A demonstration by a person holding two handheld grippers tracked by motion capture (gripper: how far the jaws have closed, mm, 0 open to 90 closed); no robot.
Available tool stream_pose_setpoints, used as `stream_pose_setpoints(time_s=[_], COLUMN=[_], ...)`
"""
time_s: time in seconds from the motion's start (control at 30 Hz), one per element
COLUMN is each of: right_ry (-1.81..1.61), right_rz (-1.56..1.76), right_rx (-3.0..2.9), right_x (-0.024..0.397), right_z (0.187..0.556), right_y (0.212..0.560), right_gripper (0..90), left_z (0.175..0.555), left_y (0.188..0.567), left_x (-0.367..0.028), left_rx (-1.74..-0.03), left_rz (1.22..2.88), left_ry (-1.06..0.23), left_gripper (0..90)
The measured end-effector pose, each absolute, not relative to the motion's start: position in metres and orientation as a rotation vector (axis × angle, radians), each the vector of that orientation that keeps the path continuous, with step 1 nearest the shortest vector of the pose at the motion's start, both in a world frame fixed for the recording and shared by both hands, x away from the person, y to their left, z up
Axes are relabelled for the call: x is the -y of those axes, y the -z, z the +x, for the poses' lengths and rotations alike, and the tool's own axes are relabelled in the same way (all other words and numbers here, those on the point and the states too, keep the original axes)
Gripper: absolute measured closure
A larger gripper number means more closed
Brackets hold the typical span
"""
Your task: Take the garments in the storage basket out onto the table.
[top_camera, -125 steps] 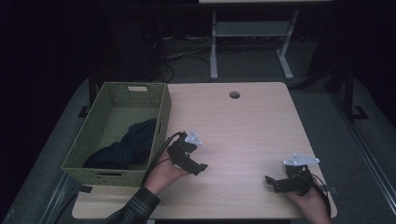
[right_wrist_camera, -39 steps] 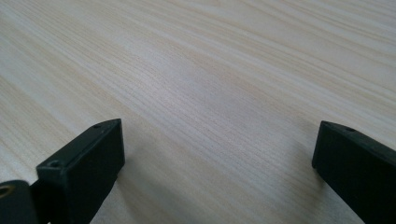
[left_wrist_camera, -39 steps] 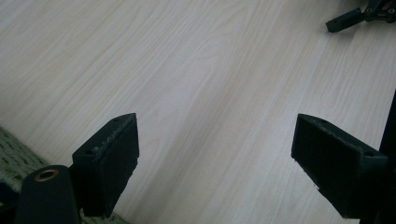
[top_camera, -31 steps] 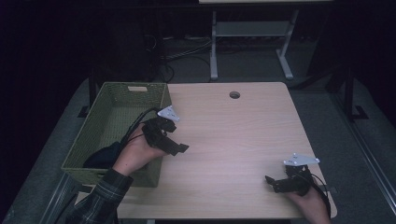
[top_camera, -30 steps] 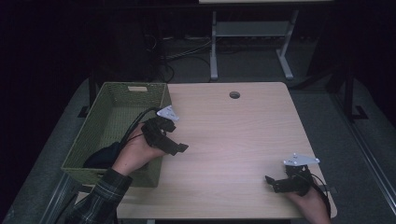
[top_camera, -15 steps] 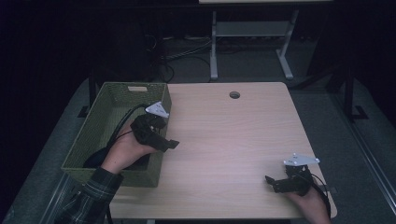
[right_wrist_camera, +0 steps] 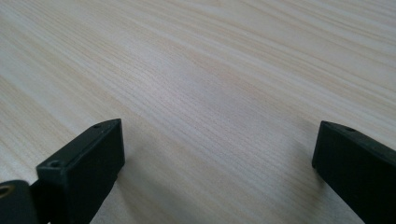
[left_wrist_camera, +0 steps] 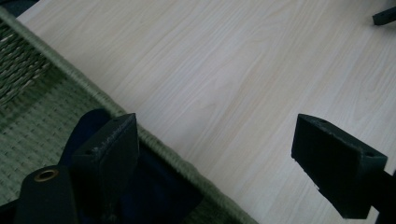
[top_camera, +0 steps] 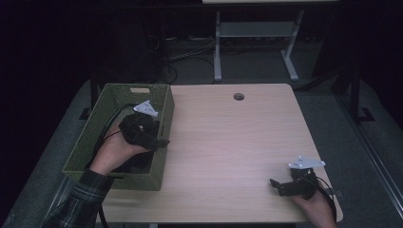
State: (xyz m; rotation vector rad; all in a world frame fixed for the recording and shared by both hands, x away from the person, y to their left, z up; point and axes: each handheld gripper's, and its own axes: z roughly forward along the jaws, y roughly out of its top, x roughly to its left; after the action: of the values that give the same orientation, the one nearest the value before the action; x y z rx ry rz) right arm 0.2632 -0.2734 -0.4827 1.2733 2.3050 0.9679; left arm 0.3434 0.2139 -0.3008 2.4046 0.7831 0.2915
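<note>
A green woven basket stands on the left part of the light wooden table. My left gripper hovers over the basket's right rim, open and holding nothing. In the left gripper view its jaws straddle the rim, one over the basket, one over the table. A dark blue cloth lies inside the basket beneath the left jaw. My right gripper rests low near the table's front right corner, open, with bare wood between its jaws.
A round cable hole sits at the table's far edge. Behind the table stands a grey metal frame with cables on the floor. A tip of the right gripper shows far off in the left gripper view.
My left gripper has moved from the table up and left, over the basket's right rim. The right gripper has stayed put.
</note>
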Motion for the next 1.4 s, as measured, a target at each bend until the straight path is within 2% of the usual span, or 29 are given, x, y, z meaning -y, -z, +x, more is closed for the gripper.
stream_pose_setpoints(time_s=[0.67,1.4], right_ry=[-0.97,-0.969], right_rz=[1.275,1.273], right_rx=[-2.302,-2.305], right_x=[0.273,0.273], right_z=[0.263,0.263], right_y=[0.483,0.483], right_gripper=[2.0,2.0], left_z=[0.343,0.338], left_y=[0.302,0.338], left_x=[-0.257,-0.281], left_rx=[-0.922,-1.056], left_rz=[2.414,2.419], left_ry=[-0.347,-0.32], left_gripper=[14.7,14.2])
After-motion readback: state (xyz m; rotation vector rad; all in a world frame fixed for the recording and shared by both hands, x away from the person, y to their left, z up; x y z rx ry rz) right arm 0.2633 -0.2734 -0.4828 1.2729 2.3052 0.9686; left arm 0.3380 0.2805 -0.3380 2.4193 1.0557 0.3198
